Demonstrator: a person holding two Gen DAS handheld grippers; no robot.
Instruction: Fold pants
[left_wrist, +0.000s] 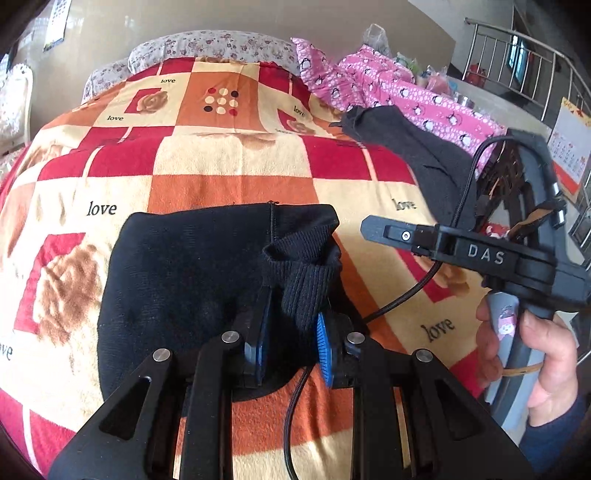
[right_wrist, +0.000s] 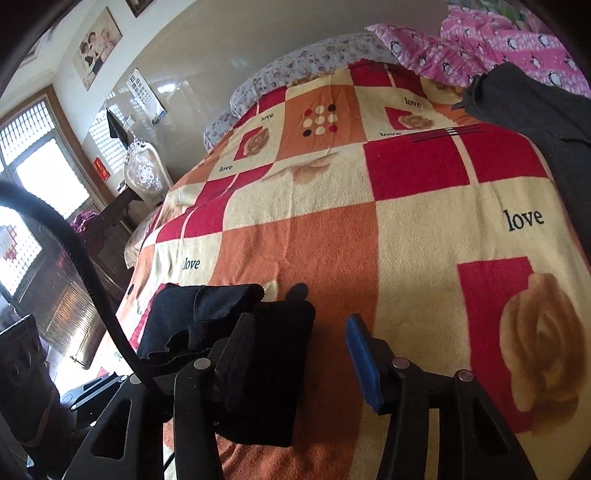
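Checked bed blanket (left_wrist: 229, 155) w/ black pants (left_wrist: 177, 273) folded at 6 o'clock. Ribbed cuff (left_wrist: 306, 280) is pinched by left gripper (left_wrist: 291, 347); right gripper (right_wrist: 328, 354) is spread, nothing held. Fold could be dragged open if cuff is lifted.

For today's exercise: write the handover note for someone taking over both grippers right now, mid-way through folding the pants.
Left gripper: shut on a ribbed cuff of the black pants.
Right gripper: jaws apart; nothing pressed between the pads, a black fold drapes over its left finger.
Pants: bunched in a compact heap at the near edge of the checked blanket.
Done: pants gathered and partly folded over.
Left: release the cuff, free the draped fold, square up the stack.
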